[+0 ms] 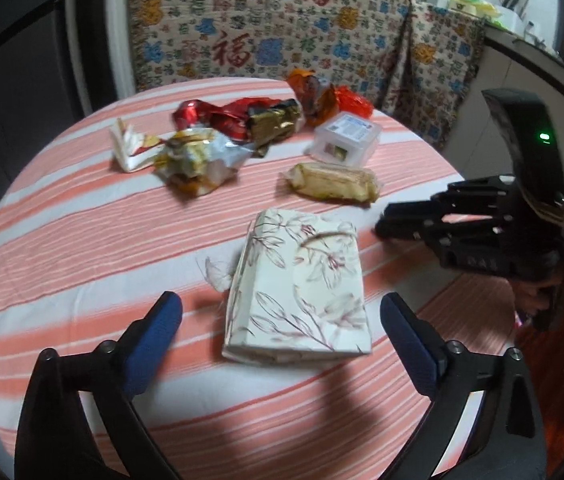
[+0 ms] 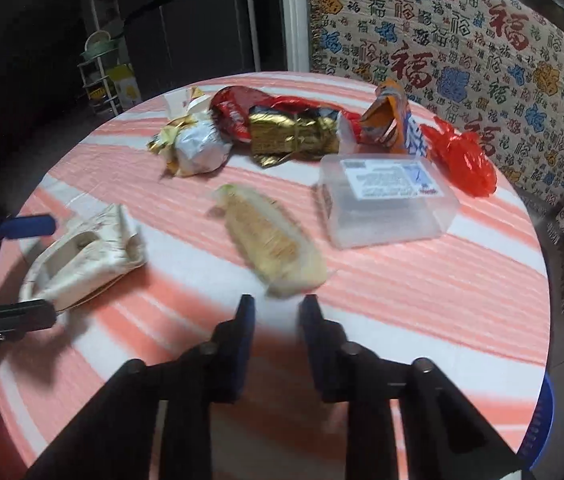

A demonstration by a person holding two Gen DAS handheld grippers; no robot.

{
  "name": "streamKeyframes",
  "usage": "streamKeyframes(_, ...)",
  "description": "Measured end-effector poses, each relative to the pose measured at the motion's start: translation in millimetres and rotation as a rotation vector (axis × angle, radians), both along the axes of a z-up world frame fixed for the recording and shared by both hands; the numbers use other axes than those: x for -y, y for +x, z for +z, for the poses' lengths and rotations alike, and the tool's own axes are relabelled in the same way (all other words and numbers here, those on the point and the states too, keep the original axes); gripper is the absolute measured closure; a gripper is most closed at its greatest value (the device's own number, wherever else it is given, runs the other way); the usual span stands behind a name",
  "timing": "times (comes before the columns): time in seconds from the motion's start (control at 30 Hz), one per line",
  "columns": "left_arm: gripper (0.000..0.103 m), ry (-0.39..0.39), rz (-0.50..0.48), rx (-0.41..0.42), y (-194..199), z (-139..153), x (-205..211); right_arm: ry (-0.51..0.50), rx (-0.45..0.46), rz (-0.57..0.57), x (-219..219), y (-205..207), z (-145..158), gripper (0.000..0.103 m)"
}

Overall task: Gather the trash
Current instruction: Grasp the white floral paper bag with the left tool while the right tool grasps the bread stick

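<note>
A white paper bag with a floral print (image 1: 302,292) lies flat on the round striped table (image 1: 81,240); it also shows in the right wrist view (image 2: 85,252). My left gripper (image 1: 279,320) is open wide, its blue pads either side of the bag's near end, empty. A clear wrapper with yellowish contents (image 2: 269,240) lies just beyond my right gripper (image 2: 275,308), which is partly open and empty. Farther back lie a clear plastic box (image 2: 386,200), gold wrapper (image 2: 294,134), red wrapper (image 2: 233,112), silver wrapper (image 2: 197,148), orange packet (image 2: 390,120) and red plastic bag (image 2: 462,156).
A patterned cloth with red characters (image 1: 282,28) drapes furniture behind the table. A dark fridge (image 2: 193,20) and a small shelf rack (image 2: 101,72) stand at the back left. The right gripper's body (image 1: 482,232) hovers over the table's right edge.
</note>
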State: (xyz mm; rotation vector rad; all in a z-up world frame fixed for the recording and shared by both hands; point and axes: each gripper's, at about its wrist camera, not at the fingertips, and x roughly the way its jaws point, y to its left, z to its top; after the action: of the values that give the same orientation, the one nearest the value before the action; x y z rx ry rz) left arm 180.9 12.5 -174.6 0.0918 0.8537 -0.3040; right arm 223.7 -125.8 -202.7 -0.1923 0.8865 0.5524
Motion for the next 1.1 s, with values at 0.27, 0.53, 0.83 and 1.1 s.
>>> streamKeyframes(0.27,0.025,0.000,0.020,-0.042,23,-19,11,-0.013,0.014,0.046,2,-16,0,0.068)
streamKeyframes(0.53,0.026,0.010,0.195,-0.010,24,-17,-39,-0.029,0.100,0.007,12,5,16,0.046)
streamKeyframes(0.83,0.008,-0.011,0.092,-0.025,8,-17,-44,0.100,-0.091,0.190,-15,12,6,0.057)
streamKeyframes(1.1,0.007,0.079,0.187,-0.050,18,-27,-39,0.048,-0.063,0.111,-11,10,4,0.035)
